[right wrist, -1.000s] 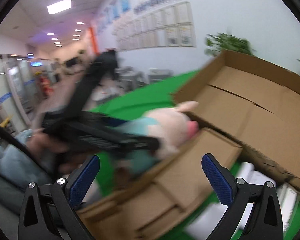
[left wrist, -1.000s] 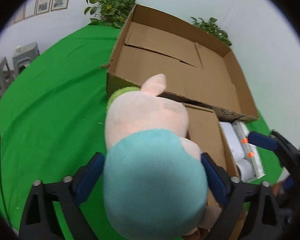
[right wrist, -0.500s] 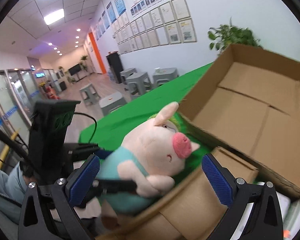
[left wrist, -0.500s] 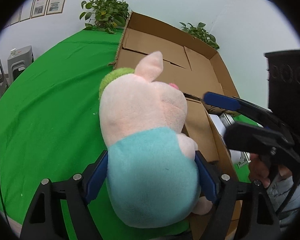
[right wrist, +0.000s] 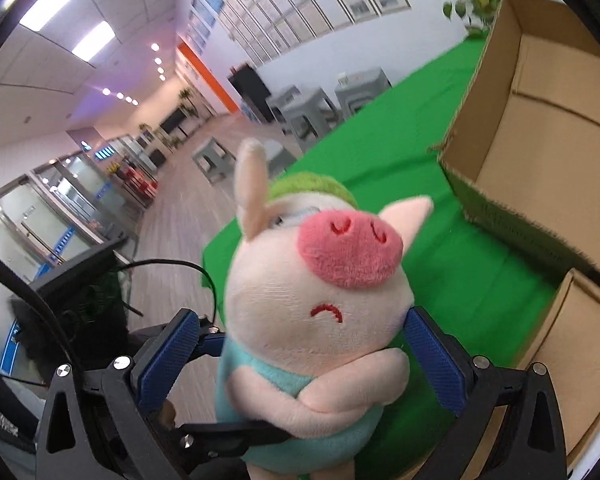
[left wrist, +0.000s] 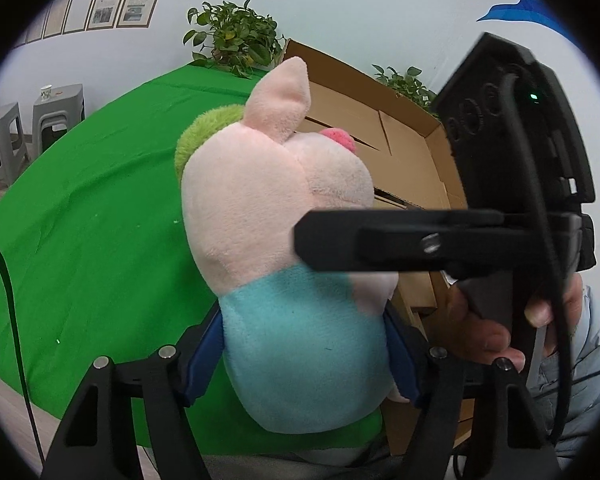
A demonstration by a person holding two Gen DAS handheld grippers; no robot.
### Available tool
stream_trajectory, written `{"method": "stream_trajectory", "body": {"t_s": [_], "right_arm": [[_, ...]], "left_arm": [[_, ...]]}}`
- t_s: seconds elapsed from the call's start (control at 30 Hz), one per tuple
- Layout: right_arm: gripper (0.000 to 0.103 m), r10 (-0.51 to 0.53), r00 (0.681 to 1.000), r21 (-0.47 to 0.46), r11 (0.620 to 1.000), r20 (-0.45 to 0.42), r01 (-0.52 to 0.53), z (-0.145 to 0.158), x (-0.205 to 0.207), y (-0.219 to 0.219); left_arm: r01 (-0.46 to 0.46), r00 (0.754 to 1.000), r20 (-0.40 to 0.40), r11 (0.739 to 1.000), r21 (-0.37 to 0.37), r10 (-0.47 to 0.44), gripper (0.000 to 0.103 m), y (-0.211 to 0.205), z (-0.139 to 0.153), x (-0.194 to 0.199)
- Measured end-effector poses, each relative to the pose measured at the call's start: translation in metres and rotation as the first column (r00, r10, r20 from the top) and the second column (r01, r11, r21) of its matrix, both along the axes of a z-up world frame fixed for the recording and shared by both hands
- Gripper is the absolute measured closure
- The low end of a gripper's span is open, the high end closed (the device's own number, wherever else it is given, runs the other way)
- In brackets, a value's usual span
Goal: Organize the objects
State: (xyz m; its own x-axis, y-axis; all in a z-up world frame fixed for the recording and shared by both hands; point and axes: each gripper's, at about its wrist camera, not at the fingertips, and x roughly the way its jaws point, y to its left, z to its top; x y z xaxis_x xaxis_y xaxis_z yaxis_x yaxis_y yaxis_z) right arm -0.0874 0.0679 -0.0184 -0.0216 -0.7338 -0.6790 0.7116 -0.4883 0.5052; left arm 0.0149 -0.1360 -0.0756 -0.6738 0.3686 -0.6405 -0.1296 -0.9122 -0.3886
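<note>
A plush pig (left wrist: 284,208) with a pink head, green cap and teal body hangs above the near edge of the green table (left wrist: 100,220). My left gripper (left wrist: 302,348) holds it by the teal body, both blue pads pressing in as the jaws keep closing. In the right wrist view the pig (right wrist: 312,300) faces the camera, its head between the fingers of my right gripper (right wrist: 300,344). That gripper is open: the left pad (right wrist: 168,356) stands clear of the plush, while the right one sits at its cheek. An open cardboard box (left wrist: 404,152) lies behind the pig.
A second, smaller cardboard box (right wrist: 580,340) sits at the table's near right. A hand (left wrist: 480,332) grips the right tool's black handle. Potted plants (left wrist: 236,40) stand behind the big box. Grey stools (right wrist: 320,108) stand on the floor past the table, and a black cable (left wrist: 4,280) hangs at left.
The right gripper has swung in from the right and now straddles the pig's head. The left jaws have narrowed onto the teal body, and the pig has shifted slightly towards the box.
</note>
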Motion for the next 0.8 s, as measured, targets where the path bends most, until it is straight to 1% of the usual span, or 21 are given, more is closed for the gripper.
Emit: {"method": "stream_trajectory", "body": {"t_s": [0.07, 0.1, 0.17, 0.27, 0.37, 0.47, 0.53, 0.63, 0.8], "right_arm": [[0.001, -0.006, 0.999, 0.019, 1.0, 0.032, 0.006, -0.005, -0.002, -0.005], [0.002, -0.014, 1.0, 0.027, 1.0, 0.022, 0.013, -0.006, -0.001, -0.007], [0.015, -0.038, 0.999, 0.042, 0.998, -0.013, 0.038, -0.003, -0.001, -0.007], [0.019, -0.075, 0.997, -0.004, 0.997, -0.008, 0.075, 0.002, -0.002, -0.001], [0.021, -0.118, 0.992, -0.057, 0.992, -0.035, 0.116, 0.016, -0.003, 0.007], [0.023, -0.162, 0.984, -0.108, 0.982, -0.072, 0.154, 0.037, -0.012, 0.016], [0.024, -0.196, 0.975, -0.148, 0.973, -0.102, 0.18, 0.056, -0.023, 0.023], [0.024, -0.232, 0.963, -0.199, 0.959, -0.139, 0.202, 0.083, -0.037, 0.035], [0.024, -0.276, 0.946, -0.265, 0.937, -0.171, 0.225, 0.126, -0.068, 0.054]], "left_arm": [[0.005, 1.0, -0.013, 1.0, -0.02, -0.005, 0.034, 0.004, 0.0, 0.0], [0.005, 1.0, -0.017, 1.0, -0.027, -0.006, 0.035, 0.006, 0.001, 0.0], [-0.002, 1.0, -0.03, 0.999, -0.046, 0.001, 0.037, 0.01, 0.004, 0.0], [-0.003, 0.999, -0.046, 0.999, -0.048, 0.0, 0.037, 0.011, 0.014, -0.002], [0.008, 0.997, -0.078, 0.997, -0.078, -0.015, 0.038, 0.019, 0.029, -0.008], [0.03, 0.992, -0.12, 0.993, -0.117, -0.044, 0.038, 0.028, 0.047, -0.022], [0.048, 0.986, -0.151, 0.989, -0.141, -0.07, 0.038, 0.036, 0.061, -0.032], [0.076, 0.973, -0.201, 0.978, -0.194, -0.116, 0.038, 0.047, 0.083, -0.061], [0.107, 0.952, -0.254, 0.961, -0.253, -0.172, 0.038, 0.064, 0.109, -0.097]]}}
